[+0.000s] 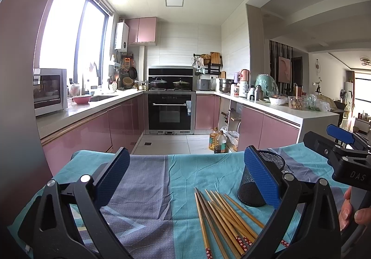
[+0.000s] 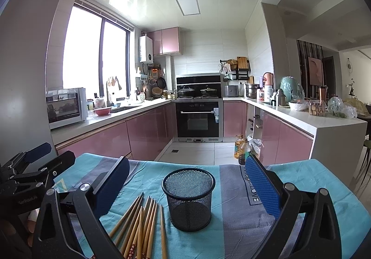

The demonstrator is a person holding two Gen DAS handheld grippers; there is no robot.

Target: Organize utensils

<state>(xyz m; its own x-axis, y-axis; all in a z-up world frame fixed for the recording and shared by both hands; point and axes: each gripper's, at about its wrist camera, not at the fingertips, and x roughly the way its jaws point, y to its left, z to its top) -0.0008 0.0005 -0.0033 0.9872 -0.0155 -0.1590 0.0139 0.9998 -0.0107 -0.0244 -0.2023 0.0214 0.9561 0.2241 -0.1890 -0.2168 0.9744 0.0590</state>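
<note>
Several wooden chopsticks (image 1: 222, 217) lie in a loose bundle on the teal and grey cloth, also in the right wrist view (image 2: 139, 226). A black mesh holder (image 2: 188, 198) stands upright and empty just right of them; the left wrist view shows it partly behind a finger (image 1: 251, 187). My left gripper (image 1: 185, 180) is open and empty above the cloth, left of the chopsticks. My right gripper (image 2: 185, 187) is open and empty, its fingers either side of the holder but nearer the camera. Each gripper shows at the edge of the other's view.
The cloth-covered table (image 2: 301, 189) stands before a kitchen with pink cabinets (image 2: 148, 133), an oven (image 2: 197, 119) and oil bottles (image 2: 241, 147) on the floor beyond the far edge. A counter (image 2: 324, 124) lies far right.
</note>
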